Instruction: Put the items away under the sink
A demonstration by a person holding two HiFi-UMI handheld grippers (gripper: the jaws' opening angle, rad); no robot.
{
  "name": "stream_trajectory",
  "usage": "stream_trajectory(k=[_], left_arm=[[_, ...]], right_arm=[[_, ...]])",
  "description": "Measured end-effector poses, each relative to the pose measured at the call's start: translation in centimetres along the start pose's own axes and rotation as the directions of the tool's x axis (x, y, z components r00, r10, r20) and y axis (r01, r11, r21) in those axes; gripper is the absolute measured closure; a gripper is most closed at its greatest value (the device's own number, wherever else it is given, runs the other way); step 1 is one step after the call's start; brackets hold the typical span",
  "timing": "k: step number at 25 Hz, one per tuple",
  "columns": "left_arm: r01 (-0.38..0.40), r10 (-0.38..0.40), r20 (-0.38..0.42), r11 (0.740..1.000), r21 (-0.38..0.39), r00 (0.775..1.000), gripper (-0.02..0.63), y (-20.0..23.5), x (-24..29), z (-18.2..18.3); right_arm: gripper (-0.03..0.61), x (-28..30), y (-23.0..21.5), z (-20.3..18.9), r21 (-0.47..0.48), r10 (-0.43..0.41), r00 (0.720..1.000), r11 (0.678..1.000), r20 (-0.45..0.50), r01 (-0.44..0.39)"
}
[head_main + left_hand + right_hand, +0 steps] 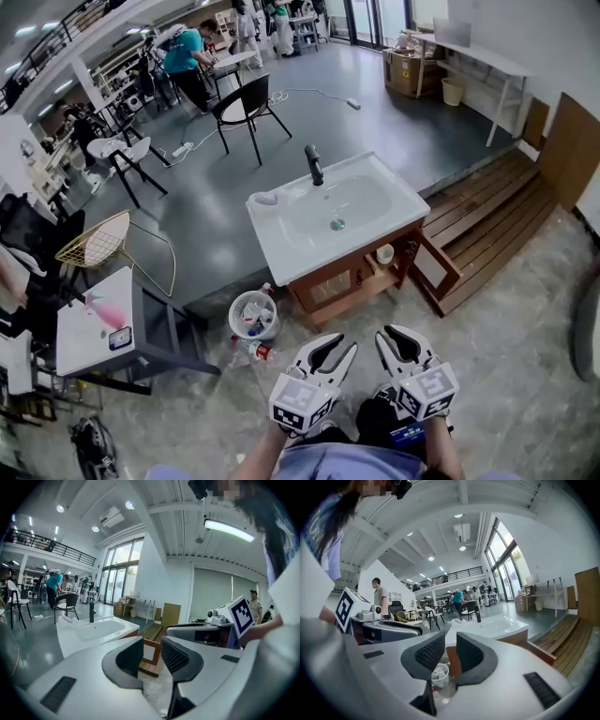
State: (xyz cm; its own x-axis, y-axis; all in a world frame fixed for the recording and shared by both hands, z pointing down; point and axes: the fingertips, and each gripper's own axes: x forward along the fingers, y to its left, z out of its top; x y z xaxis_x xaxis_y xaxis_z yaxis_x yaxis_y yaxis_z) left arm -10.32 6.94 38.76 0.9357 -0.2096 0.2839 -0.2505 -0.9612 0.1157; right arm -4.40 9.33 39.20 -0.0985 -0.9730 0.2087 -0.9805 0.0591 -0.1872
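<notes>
Head view: the white mesh basket of small items (253,314) stands on the floor ahead and to the left, nearer the left gripper (337,345) than the right gripper (394,336); it is just beside the open wooden cabinet under the white basin (349,281). Left gripper view: jaws slightly spread, empty, facing the cabinet; right gripper view: jaws narrowly parted on nothing, the basket low beyond them.

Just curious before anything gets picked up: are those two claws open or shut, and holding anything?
Left gripper: slightly open, empty.
Right gripper: slightly open, empty.
</notes>
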Motion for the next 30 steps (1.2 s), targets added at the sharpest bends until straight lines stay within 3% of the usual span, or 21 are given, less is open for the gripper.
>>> stream_trajectory(k=[9,17,30], left_arm=[[0.061,-0.061,0.012,0.998,0.008,0.998,0.491,-1.0,-5.9,-1.8],[0.077,-0.078,0.025,0.997,0.030,0.997,0.491,-1.7,-9.8,-2.6],[0.075,-0.076,0.034,0.997,0.037,0.997,0.491,-2.8,-11.6,-3.1]], right_arm=[[0.492,-2.0,6.3,-0.9,0.033,-0.063,0.998,0.998,0.017,0.062],[0.495,-3.0,10.4,-1.3,0.004,-0.077,0.996,0.997,0.033,0.077],[0.525,-4.2,12.4,-1.9,-0.052,-0.073,0.997,0.996,0.030,0.075]])
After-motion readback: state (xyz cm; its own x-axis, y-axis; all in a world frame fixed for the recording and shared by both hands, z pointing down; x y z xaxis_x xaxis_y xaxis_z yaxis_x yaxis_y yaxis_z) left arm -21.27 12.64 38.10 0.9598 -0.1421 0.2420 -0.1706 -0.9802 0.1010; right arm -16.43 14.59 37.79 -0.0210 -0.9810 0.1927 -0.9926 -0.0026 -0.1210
